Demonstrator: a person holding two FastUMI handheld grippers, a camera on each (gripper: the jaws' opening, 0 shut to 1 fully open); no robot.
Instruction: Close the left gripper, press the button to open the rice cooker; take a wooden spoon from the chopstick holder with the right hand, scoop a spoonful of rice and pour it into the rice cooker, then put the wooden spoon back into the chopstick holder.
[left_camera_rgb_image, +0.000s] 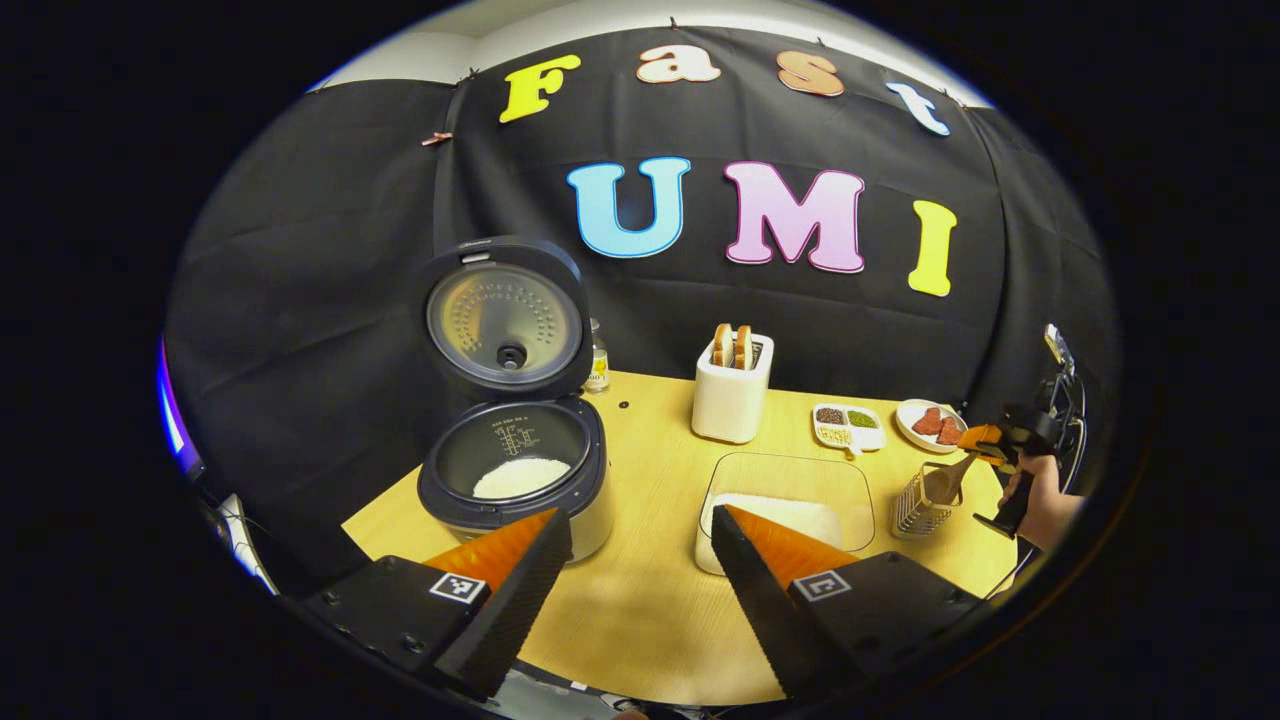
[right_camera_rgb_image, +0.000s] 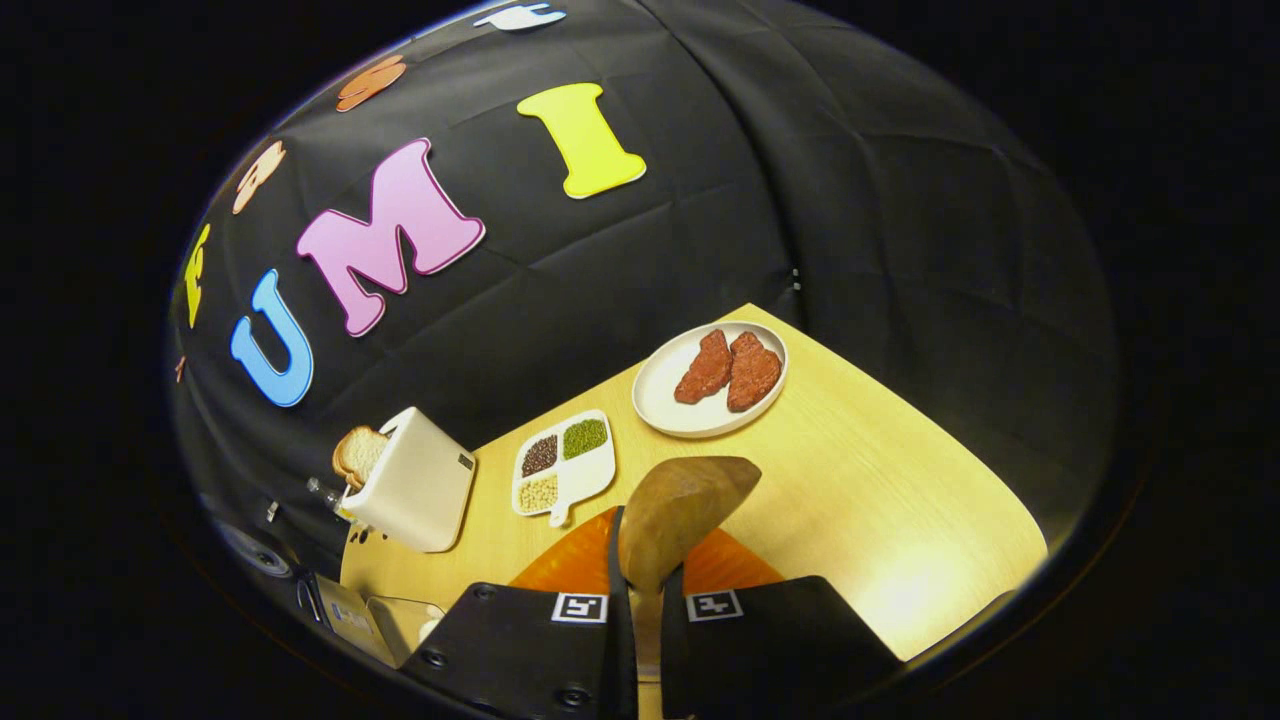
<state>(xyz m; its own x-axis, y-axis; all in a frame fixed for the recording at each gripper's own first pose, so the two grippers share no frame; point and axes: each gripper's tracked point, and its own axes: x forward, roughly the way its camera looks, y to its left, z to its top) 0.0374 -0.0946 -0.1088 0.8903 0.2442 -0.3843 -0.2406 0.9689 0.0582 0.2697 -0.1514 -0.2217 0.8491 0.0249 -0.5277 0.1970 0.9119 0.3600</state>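
Note:
The rice cooker (left_camera_rgb_image: 515, 470) stands at the table's left with its lid (left_camera_rgb_image: 503, 320) raised, and white rice lies in its pot. My left gripper (left_camera_rgb_image: 640, 520) is open and holds nothing, hovering near the front edge between the cooker and a clear container of rice (left_camera_rgb_image: 785, 500). At the far right a hand holds my right gripper (left_camera_rgb_image: 1000, 445), shut on the wooden spoon (left_camera_rgb_image: 945, 482), whose bowl sits at the top of the wire chopstick holder (left_camera_rgb_image: 918, 508). In the right gripper view both fingers of the right gripper (right_camera_rgb_image: 640, 590) press on the handle of the wooden spoon (right_camera_rgb_image: 685, 510).
A white toaster (left_camera_rgb_image: 732, 390) with bread stands at the back middle. Right of it are a divided dish of beans (left_camera_rgb_image: 848, 425) and a plate of meat (left_camera_rgb_image: 930, 422). A small bottle (left_camera_rgb_image: 597, 362) stands behind the cooker. The black cloth wall closes off the back.

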